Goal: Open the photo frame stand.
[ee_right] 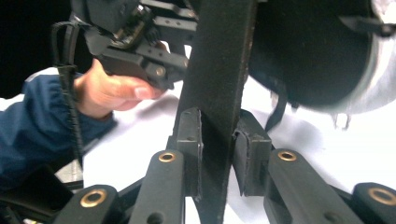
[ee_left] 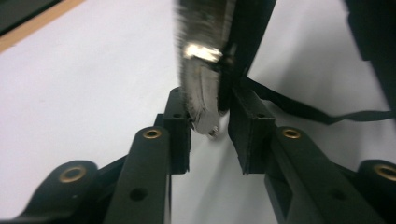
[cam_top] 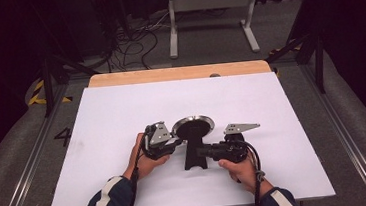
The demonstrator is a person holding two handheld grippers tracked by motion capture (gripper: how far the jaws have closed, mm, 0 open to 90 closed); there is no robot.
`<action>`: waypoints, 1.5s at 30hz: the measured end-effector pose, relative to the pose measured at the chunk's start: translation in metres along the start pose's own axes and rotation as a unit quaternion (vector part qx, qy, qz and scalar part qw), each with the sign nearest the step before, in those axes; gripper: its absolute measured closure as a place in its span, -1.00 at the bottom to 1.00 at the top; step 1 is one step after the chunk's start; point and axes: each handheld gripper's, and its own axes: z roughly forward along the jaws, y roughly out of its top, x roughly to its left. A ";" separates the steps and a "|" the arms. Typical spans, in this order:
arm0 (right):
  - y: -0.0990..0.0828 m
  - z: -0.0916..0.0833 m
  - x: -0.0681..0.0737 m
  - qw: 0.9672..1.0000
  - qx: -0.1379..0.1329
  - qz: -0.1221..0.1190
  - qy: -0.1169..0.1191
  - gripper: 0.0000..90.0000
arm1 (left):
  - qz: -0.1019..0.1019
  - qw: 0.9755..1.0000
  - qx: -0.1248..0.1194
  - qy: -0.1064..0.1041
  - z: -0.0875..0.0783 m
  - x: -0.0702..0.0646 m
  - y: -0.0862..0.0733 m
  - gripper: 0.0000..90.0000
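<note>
Pan [cam_top: 193, 127]: black inside with a metal rim, held tilted just above the middle of the white table [cam_top: 102, 120].
Left tool [cam_top: 177, 142]: jaws pinch the pan's metal rim [ee_left: 201, 93] at its left edge.
Right tool [cam_top: 200, 152]: jaws clamp the pan's black handle [ee_right: 217, 93], on the side nearest the person.

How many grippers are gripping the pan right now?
2: the left gripper pinches the pan at its metal rim; the right gripper clamps its black handle.
</note>
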 end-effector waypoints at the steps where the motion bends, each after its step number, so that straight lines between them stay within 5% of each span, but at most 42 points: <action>1: 0.000 0.002 -0.002 1.000 0.001 0.005 -0.005 0.68 | 0.005 1.000 0.000 0.007 0.001 -0.001 0.001 0.60; 13: -0.002 0.011 -0.004 1.000 0.016 -0.001 -0.022 0.67 | 0.018 0.999 0.008 0.036 0.005 0.002 0.001 0.59; 30: -0.004 0.013 -0.002 0.999 0.014 -0.006 -0.028 0.66 | 0.015 0.999 0.008 0.036 0.005 0.004 -0.002 0.60; 45: 0.000 0.005 0.011 0.995 0.010 -0.063 -0.080 0.52 | 0.006 1.000 -0.014 0.017 -0.005 0.005 0.001 0.55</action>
